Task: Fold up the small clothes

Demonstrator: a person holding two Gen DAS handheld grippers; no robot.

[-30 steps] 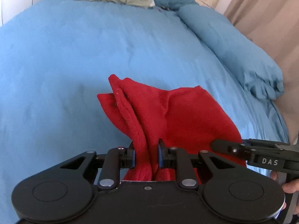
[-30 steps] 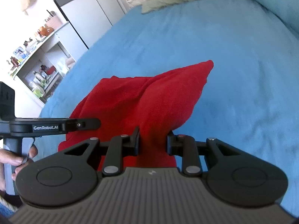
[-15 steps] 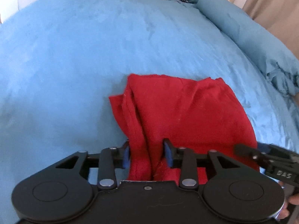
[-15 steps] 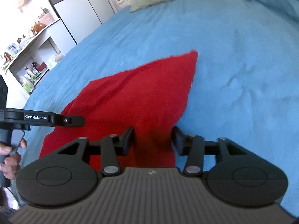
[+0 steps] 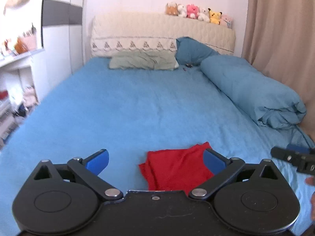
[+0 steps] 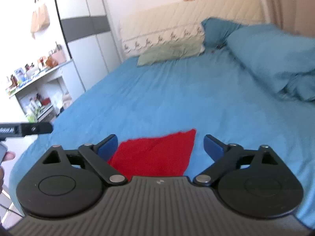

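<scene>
The red garment [image 5: 177, 167] is seen lying folded on the blue bed sheet [image 5: 137, 108], near the foot of the bed and just ahead of both tools; layered edges are visible at its left side, and one corner is pointed toward the headboard. The left tongs [image 5: 155, 160] are spread wide with nothing held; the right tongs [image 6: 160, 144] are likewise spread wide and empty, the cloth being seen in the gap between the blue pads [image 6: 108, 144] but not touched. The fold is judged loose rather than pressed; it could be sprung open if the soft sheet is disturbed, or dragged askew if a pad is caught on the raised corner; an uneven stack could result if another fold is attempted without the layers being aligned.
</scene>
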